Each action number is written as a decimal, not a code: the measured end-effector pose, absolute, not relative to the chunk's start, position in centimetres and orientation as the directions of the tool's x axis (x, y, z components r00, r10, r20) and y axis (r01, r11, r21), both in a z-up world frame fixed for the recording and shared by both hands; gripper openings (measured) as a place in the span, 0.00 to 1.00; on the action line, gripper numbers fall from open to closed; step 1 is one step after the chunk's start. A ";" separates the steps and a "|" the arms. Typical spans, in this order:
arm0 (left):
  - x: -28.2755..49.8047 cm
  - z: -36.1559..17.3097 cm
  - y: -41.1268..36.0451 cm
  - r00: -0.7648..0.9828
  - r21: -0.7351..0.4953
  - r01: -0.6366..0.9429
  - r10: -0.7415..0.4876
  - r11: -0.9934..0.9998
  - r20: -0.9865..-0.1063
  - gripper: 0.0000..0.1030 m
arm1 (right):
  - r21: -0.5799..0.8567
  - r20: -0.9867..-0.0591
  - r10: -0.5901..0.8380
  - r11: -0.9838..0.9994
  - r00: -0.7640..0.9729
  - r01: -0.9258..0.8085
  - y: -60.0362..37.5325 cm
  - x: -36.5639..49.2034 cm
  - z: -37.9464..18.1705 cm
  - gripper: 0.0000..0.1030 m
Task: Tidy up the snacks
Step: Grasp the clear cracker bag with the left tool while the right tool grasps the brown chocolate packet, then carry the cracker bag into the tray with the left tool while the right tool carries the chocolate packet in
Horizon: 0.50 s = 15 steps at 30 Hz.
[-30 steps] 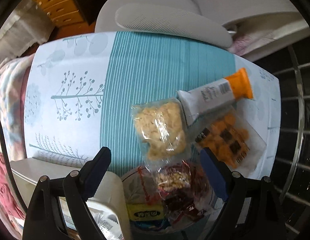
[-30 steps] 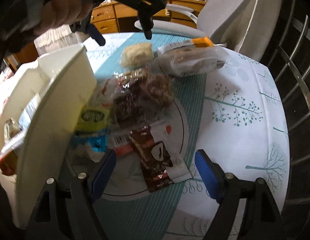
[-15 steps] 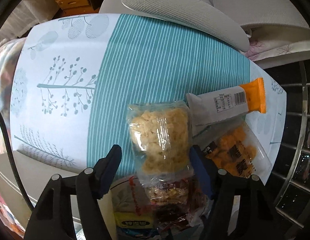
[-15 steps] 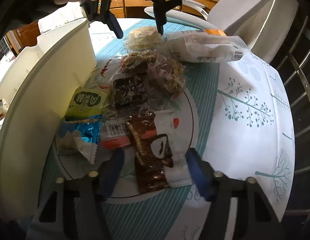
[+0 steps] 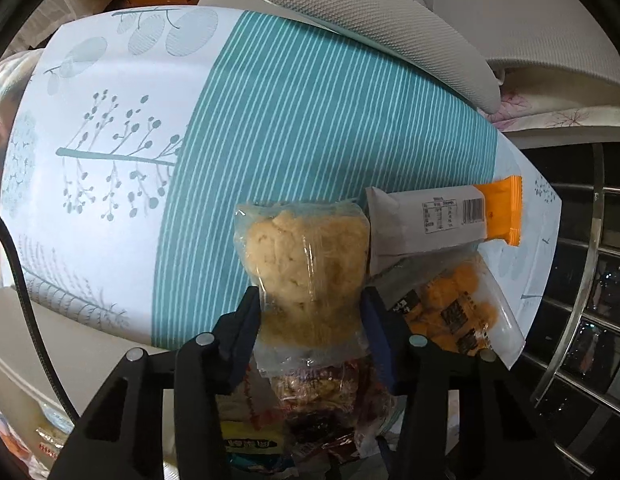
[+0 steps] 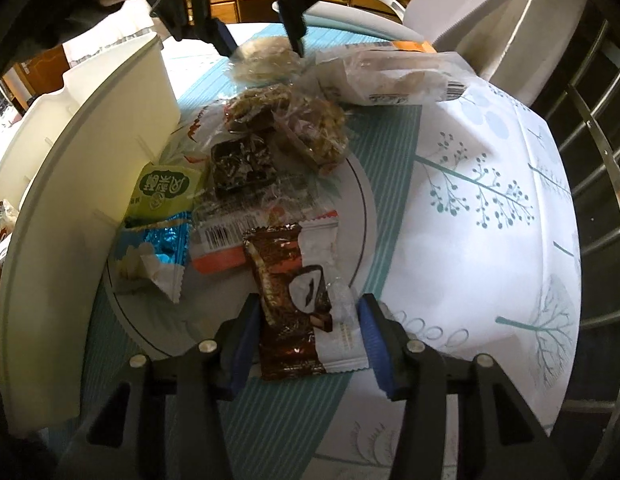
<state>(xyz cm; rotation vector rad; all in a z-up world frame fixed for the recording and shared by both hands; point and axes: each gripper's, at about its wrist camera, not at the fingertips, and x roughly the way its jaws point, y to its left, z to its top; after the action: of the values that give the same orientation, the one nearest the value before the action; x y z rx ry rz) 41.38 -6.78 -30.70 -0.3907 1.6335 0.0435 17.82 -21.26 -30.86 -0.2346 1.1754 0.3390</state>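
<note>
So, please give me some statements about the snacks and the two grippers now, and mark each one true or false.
1. The left gripper has its fingers around the pale puffed snack bag. True.
2. The right gripper has its fingers on each side of the brown wrapper. True.
3. The green packet lies far from the white bin. False: it lies right beside the bin.
4. The orange-ended bar stands upright. False: it lies flat on the table.
</note>
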 end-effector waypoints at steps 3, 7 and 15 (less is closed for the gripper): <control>40.7 -29.9 -5.9 -0.055 -0.218 -0.283 -0.243 0.934 -0.968 0.46 | -0.002 -0.930 0.134 0.930 0.343 -0.366 -21.6 17.6 -30.2 0.48; 39.8 -27.9 -5.7 -0.038 -0.251 -0.270 -0.271 0.930 -0.962 0.46 | -0.013 -0.927 0.123 0.933 0.353 -0.359 -21.9 17.1 -29.0 0.48; 36.9 -21.5 -5.8 0.010 -0.364 -0.180 -0.368 0.914 -0.930 0.46 | -0.046 -0.912 0.094 0.944 0.399 -0.326 -20.7 15.8 -25.7 0.48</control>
<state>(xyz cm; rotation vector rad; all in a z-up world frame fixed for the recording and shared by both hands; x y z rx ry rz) 36.92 -5.83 -21.50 -0.4386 1.5698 -0.1540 15.82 -20.74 -25.69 -0.2314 1.1319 0.2688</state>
